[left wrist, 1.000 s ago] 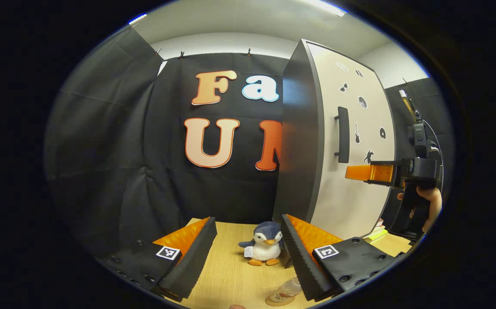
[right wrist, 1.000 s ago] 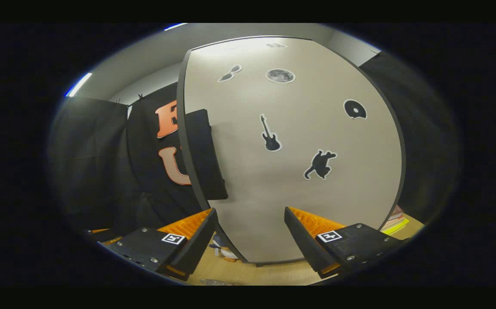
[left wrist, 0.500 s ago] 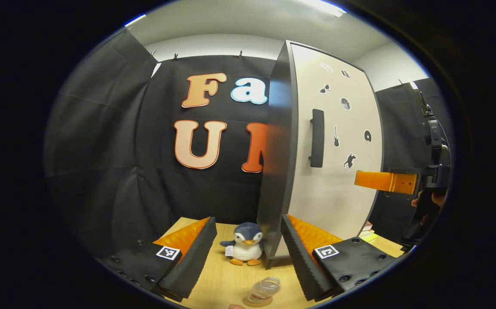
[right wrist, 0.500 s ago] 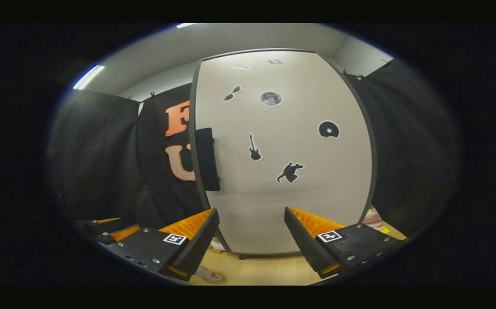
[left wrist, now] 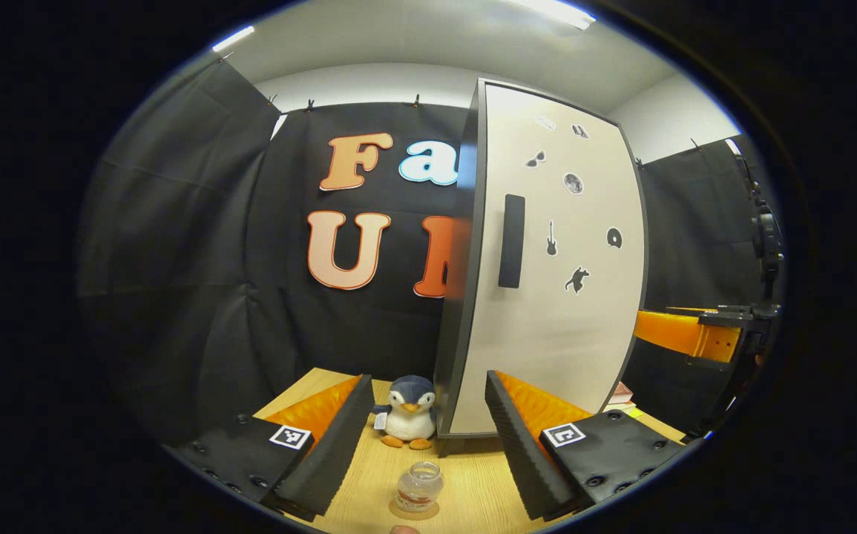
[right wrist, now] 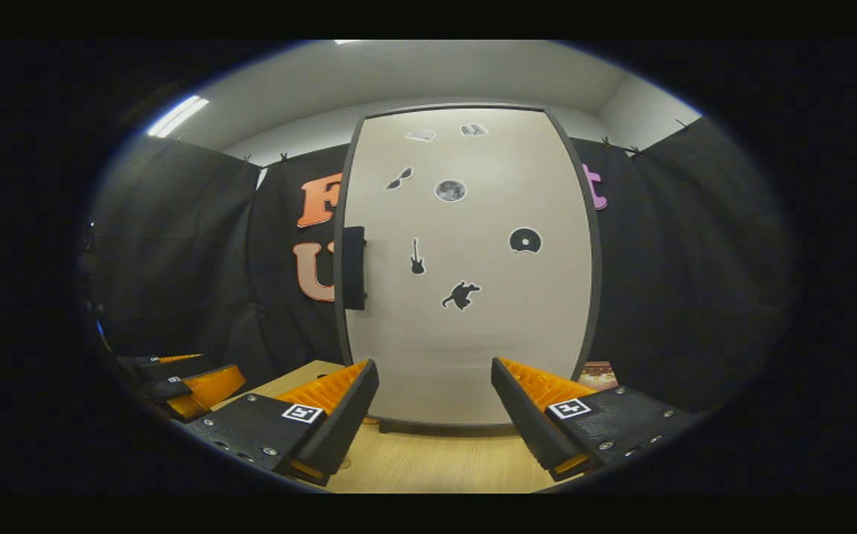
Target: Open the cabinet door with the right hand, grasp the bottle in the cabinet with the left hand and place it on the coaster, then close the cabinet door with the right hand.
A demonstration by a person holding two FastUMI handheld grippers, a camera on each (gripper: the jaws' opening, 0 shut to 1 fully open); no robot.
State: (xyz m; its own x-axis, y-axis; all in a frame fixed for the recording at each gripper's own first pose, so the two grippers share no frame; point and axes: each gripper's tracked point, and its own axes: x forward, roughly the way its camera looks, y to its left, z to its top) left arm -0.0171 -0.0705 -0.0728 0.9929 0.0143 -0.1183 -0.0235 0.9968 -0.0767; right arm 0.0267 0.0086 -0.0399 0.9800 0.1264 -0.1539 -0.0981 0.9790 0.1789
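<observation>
In the left gripper view, the left hand-held gripper (left wrist: 424,437) hangs low over the pale wooden surface (left wrist: 465,489) with its two black-padded orange fingers spread wide and nothing between them. Between those fingers, close to the camera, a small clear glass bottle (left wrist: 419,486) with a label band stands upright on a round tan coaster (left wrist: 413,510). Beyond it a small plush penguin (left wrist: 406,421), grey-blue and white with orange feet, sits just beside the left bottom corner of the tall cabinet. The cabinet's beige door (left wrist: 554,297), dark-edged and dotted with small black stickers, looks closed, its black vertical handle (left wrist: 511,241) near the left edge. In the right gripper view, the right hand-held gripper (right wrist: 434,404) faces that door (right wrist: 469,297) squarely, apart from it, fingers likewise spread wide and empty; the handle (right wrist: 354,267) is up to its left.
</observation>
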